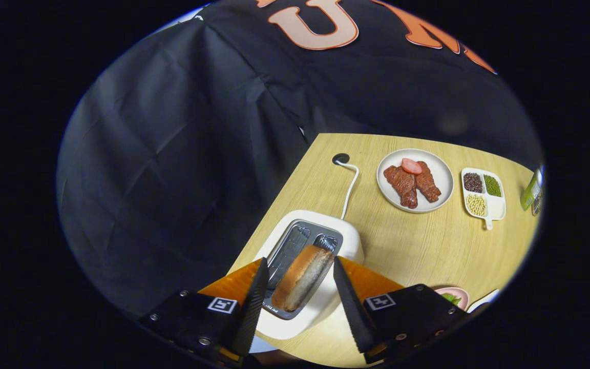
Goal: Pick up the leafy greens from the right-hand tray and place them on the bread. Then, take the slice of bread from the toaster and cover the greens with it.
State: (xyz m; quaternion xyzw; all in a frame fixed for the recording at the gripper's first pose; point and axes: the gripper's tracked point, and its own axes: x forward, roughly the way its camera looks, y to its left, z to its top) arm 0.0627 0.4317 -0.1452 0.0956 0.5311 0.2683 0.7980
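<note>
— Looking along the gripper (298, 287), what do you see?

— Its two fingers are spread wide apart. They are not squeezing anything. One finger (252, 307) is on one side and the other finger sits across from it, with a big gap in the middle.

— What is in the gap?

— The slice of bread (302, 277). It stands on its edge in a slot of the toaster (349, 241) and pokes up out of the top. It has a brown crust and a pale side. It sits right between the fingers, and neither finger seems to touch it.

— And the toaster?

— It is white, with two long slots. The bread is in one slot. The other slot, next to it, has no bread. A white cord (349, 189) runs from the toaster's back to a round dark hole (340, 158) in the wooden table (418, 246).

— What lies beyond that?

— Farther off is a round plate (446, 179) with brown pieces of meat (412, 183) and one red slice (411, 165) on top. Beside the plate is a small white dish (497, 207) with three parts, each holding tiny beans: dark ones, green ones and pale ones.

— Where are the leafy greens?

— A bit of green (453, 299) peeks out on a pink plate (461, 293), just behind the finger on that side. Most of it is hidden.
</note>
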